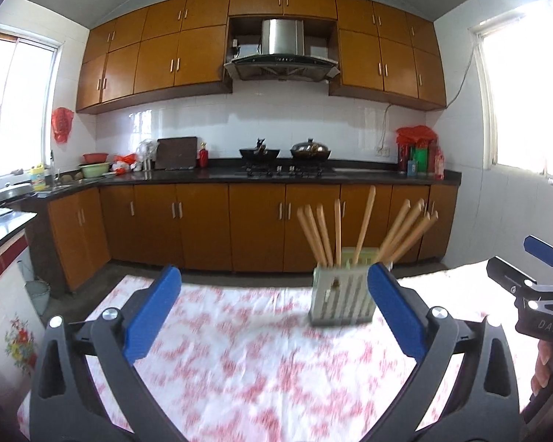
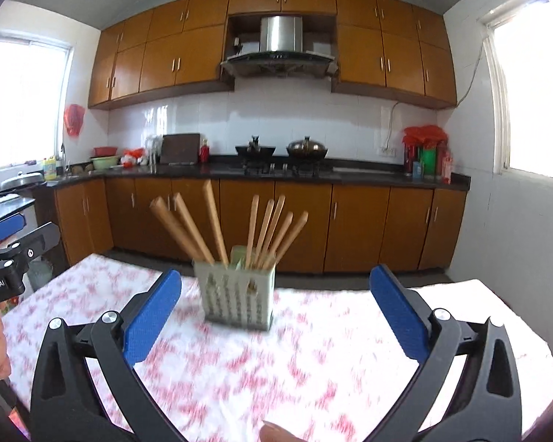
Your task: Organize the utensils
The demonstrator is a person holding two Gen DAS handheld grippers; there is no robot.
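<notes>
Both the left gripper (image 1: 272, 309) and right gripper (image 2: 276, 311) stand released, fingers wide and empty. Chopsticks (image 2: 217, 221) stand in the holder (image 2: 237, 294) on the bench (image 2: 313, 368). Any regrasp should probably come in low and centred.

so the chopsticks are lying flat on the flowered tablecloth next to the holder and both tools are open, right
Not quite. The chopsticks are not lying flat on the flowered tablecloth: they stand upright in the holder, fanned out, as the right wrist view shows. The rest holds: the left tool and the right tool are both open, with nothing between their pads.
</notes>
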